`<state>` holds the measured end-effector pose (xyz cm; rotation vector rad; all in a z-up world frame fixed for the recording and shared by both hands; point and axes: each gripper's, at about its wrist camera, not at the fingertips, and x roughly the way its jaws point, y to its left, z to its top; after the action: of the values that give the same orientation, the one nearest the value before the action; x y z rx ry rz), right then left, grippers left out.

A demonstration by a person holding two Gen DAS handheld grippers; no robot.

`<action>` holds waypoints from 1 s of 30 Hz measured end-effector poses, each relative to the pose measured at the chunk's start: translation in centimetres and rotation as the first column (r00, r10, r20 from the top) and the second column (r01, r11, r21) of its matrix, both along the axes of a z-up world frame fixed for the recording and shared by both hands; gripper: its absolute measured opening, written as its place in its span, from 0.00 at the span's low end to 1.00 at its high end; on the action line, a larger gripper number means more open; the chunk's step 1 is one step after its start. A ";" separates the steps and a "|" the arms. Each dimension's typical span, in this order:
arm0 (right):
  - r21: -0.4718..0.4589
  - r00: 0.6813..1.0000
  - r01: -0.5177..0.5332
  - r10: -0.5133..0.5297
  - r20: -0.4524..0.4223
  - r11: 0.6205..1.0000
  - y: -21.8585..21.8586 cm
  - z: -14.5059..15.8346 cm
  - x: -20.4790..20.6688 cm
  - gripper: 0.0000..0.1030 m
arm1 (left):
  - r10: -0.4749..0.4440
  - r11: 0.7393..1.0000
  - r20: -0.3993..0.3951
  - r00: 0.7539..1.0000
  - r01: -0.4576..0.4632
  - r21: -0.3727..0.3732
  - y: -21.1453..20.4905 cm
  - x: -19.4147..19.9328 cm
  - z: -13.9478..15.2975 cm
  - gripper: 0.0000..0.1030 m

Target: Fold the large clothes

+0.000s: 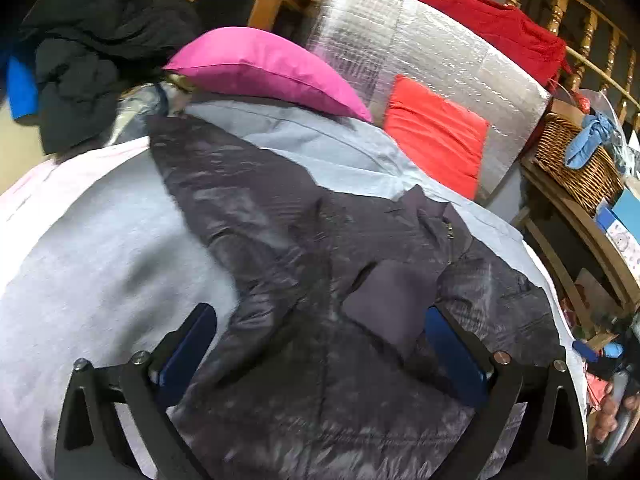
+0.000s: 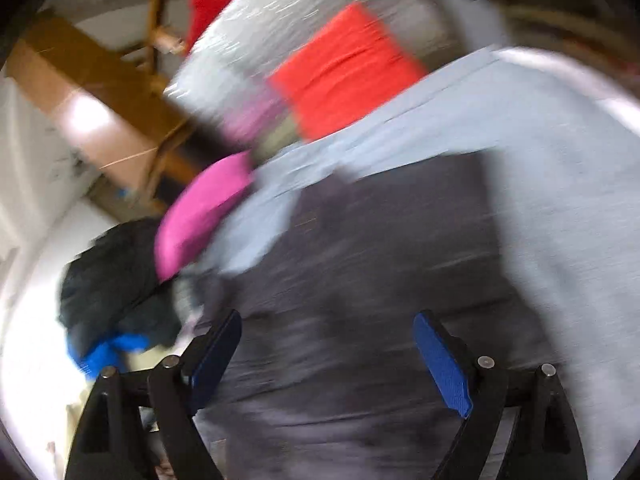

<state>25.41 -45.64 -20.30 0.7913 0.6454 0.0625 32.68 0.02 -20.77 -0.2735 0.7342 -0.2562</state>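
A dark grey padded jacket (image 1: 304,264) lies spread on a bed covered by a pale grey sheet (image 1: 88,248). Its zip collar (image 1: 444,224) and a flat grey flap (image 1: 392,304) lie toward the right. My left gripper (image 1: 320,344) is open just above the jacket, its blue pads (image 1: 188,348) on either side of the fabric, holding nothing. In the blurred right wrist view, my right gripper (image 2: 328,352) is open and empty over the same jacket (image 2: 376,264).
A pink pillow (image 1: 264,68) and an orange-red cushion (image 1: 436,136) lie at the bed's head against a silver foil panel (image 1: 420,48). A black garment pile (image 1: 92,52) sits far left. A wicker basket (image 1: 576,164) and wooden railing (image 1: 588,32) stand at right.
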 end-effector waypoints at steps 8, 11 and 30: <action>0.034 0.994 0.081 -0.078 -0.076 0.996 -5.9 -4.9 1.0 0.87 | -0.061 0.996 -0.091 0.994 0.066 0.057 -3.3 4.8 -0.2 0.76; 0.024 0.996 0.056 -0.055 -0.072 0.998 -6.2 -4.9 2.1 0.87 | -0.104 0.993 -0.168 0.980 0.113 0.043 -4.5 6.5 -0.9 0.82; -0.270 0.985 0.103 -0.137 -0.110 0.957 -4.8 -4.4 2.2 0.18 | -0.205 0.975 -0.208 0.956 0.218 0.043 -8.4 7.5 -2.1 0.83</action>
<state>27.59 -50.41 -24.72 0.5778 0.7085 -0.1837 40.14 -8.41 -22.84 -0.1588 0.9742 -0.4107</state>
